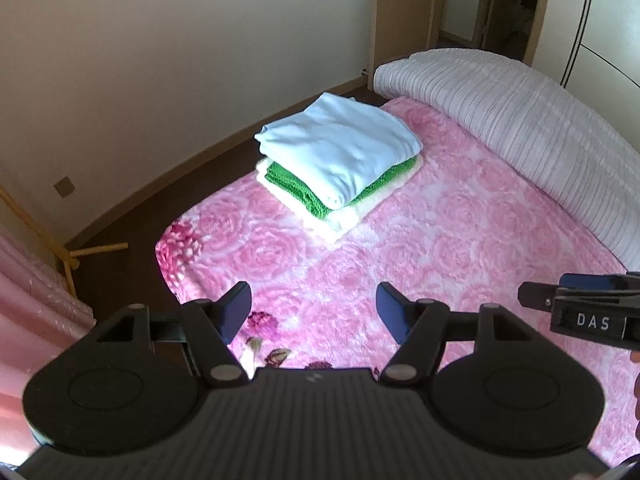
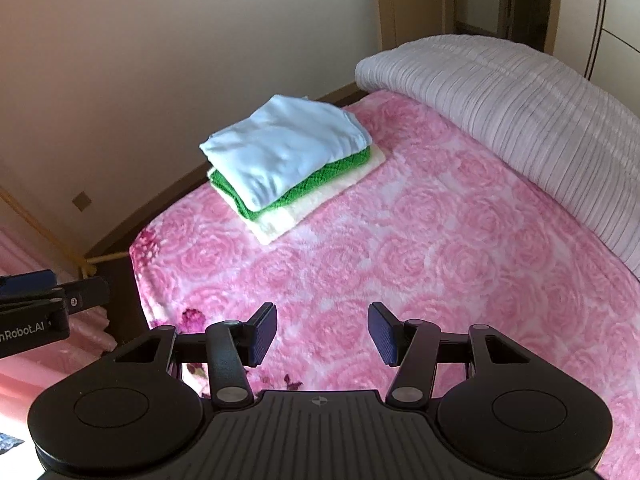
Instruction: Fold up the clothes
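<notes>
Nearest in the left wrist view, the left gripper (image 1: pixel 314 312) is held over the near part of the pink rose-patterned blanket (image 1: pixel 420 240); its blue-padded fingers (image 1: pixel 236 312) are set wide apart and nothing is held between them. Bare blanket is seen through the gap. At the right edge of that view the right gripper (image 1: pixel 536 298) is seen side-on, just beside the left one, with the letters "DAS" on its body.

In the right wrist view the right gripper (image 2: pixel 322 334) is likewise held above the near blanket (image 2: pixel 440 260), fingers (image 2: pixel 382 334) spread and empty. The left gripper (image 2: pixel 96 294) is seen at the left edge, over the near-left corner of the bed.

Farther out, well apart from both claws, a stack of folded clothes (image 1: pixel 340 160) is laid on the far-left part of the blanket, close to the bed's left edge. Three layers are counted: a cream piece (image 1: pixel 340 222) at the bottom, a green knit (image 1: pixel 296 188) in the middle, a light blue garment (image 1: pixel 340 144) on top. In the right wrist view the stack (image 2: pixel 288 160) lies ahead and to the left of the open fingers.

Beyond the stack, to the far right, a rolled striped duvet (image 1: pixel 520 120) is laid along the far side of the bed. A pale wall (image 1: pixel 160 60) and a wooden doorway (image 1: pixel 504 8) are seen behind.
</notes>
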Available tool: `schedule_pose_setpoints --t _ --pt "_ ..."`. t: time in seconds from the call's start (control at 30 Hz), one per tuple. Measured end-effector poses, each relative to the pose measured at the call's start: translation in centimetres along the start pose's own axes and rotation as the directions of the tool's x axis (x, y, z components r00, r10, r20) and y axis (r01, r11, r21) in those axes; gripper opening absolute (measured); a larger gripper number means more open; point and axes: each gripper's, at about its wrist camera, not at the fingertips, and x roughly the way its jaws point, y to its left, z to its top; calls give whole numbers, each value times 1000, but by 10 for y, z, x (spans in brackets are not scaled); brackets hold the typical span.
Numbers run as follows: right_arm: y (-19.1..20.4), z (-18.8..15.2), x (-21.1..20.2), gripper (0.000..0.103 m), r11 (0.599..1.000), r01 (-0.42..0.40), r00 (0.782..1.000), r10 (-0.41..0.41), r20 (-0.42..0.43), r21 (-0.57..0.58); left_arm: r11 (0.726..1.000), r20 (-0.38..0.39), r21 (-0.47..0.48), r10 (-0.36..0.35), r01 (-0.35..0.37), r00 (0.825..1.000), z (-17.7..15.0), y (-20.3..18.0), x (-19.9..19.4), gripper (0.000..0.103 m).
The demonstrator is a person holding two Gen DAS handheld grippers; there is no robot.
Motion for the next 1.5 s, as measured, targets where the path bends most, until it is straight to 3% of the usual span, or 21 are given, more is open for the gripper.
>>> schedule_pose_setpoints --t 1.5 --pt "-10 78 105 54 999 49 991 -47 -125 10 999 -119 15 -32 34 992 75 0 112 66"
